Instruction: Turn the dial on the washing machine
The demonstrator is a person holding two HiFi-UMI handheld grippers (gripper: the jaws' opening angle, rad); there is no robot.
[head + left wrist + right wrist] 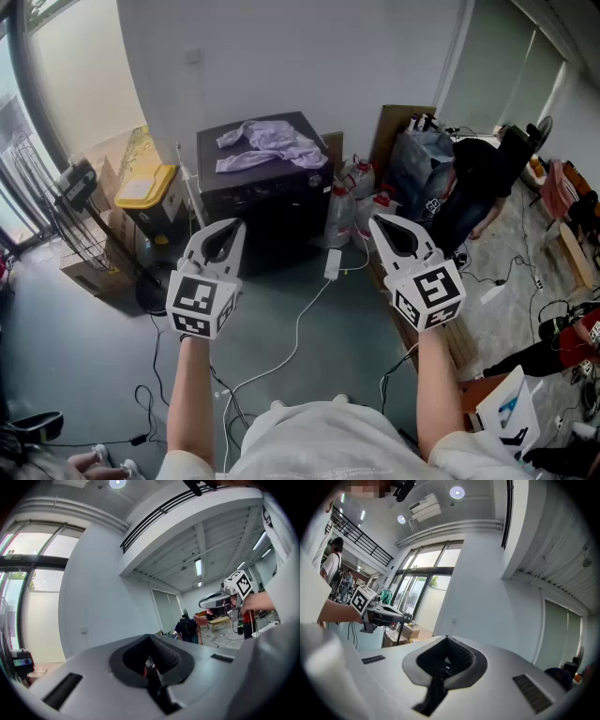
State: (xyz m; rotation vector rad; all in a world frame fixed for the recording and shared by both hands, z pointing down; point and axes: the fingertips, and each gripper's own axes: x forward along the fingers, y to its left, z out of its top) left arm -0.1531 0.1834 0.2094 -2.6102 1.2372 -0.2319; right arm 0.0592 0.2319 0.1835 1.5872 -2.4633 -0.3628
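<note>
The black washing machine [267, 202] stands against the far wall in the head view, with a lavender cloth [272, 143] crumpled on its lid. I cannot make out its dial from here. My left gripper [238, 224] is held up in the air in front of the machine's left side, its jaws shut and empty. My right gripper [375, 221] hangs level with it, to the right of the machine, also shut on nothing. Both gripper views look up at walls and ceiling; the left gripper [150, 636] and right gripper [446, 638] each show closed, empty jaws there.
A yellow-lidded bin [150, 192] and cardboard boxes sit left of the machine, by a floor fan [80, 187]. A white cable [300, 328] runs across the grey floor from a power strip [333, 264]. Bottles [352, 187], bags [422, 159] and a bent-over person [473, 183] crowd the right.
</note>
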